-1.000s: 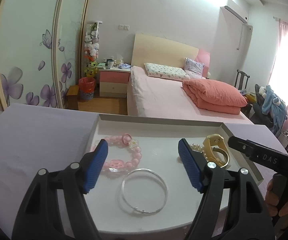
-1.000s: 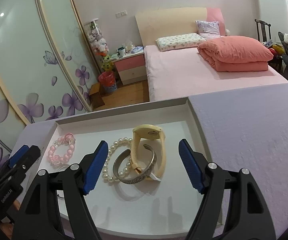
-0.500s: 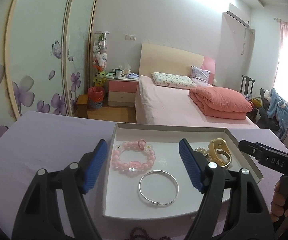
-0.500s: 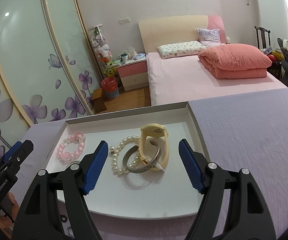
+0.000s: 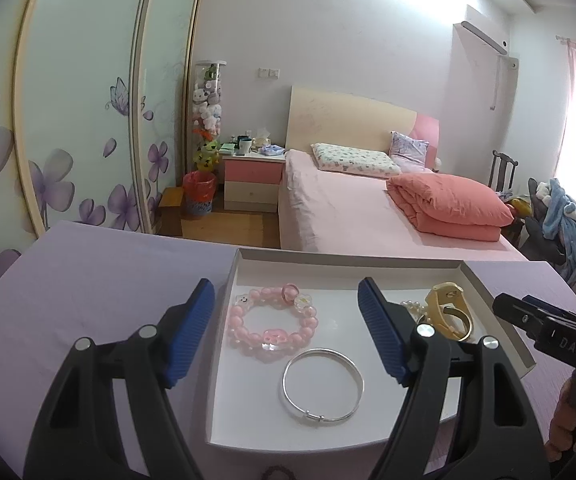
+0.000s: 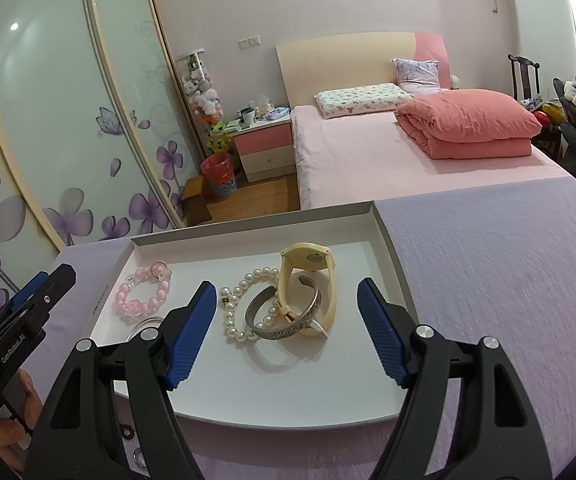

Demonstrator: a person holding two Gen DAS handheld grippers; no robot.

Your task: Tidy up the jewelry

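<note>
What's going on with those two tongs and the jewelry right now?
Left tongs open, empty. Right tongs open, empty. Tray holds pink bead bracelet, silver bangle; pearl bracelet, engraved cuff, yellow watch piled together.

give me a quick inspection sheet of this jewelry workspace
surface: table under a lilac cloth, white tray on it
job's things: in the tray, pink bead bracelet and thin silver bangle lie apart; pearl bracelet, engraved silver cuff and cream watch overlap in a pile
clutter: dark bead bracelet and a small round item on the cloth before the tray, mostly hidden
grippers: left gripper and right gripper both open, holding nothing, above the tray's near side
cables: nothing seen
surroundings: bed with folded salmon quilt, nightstand, flowered wardrobe doors
</note>
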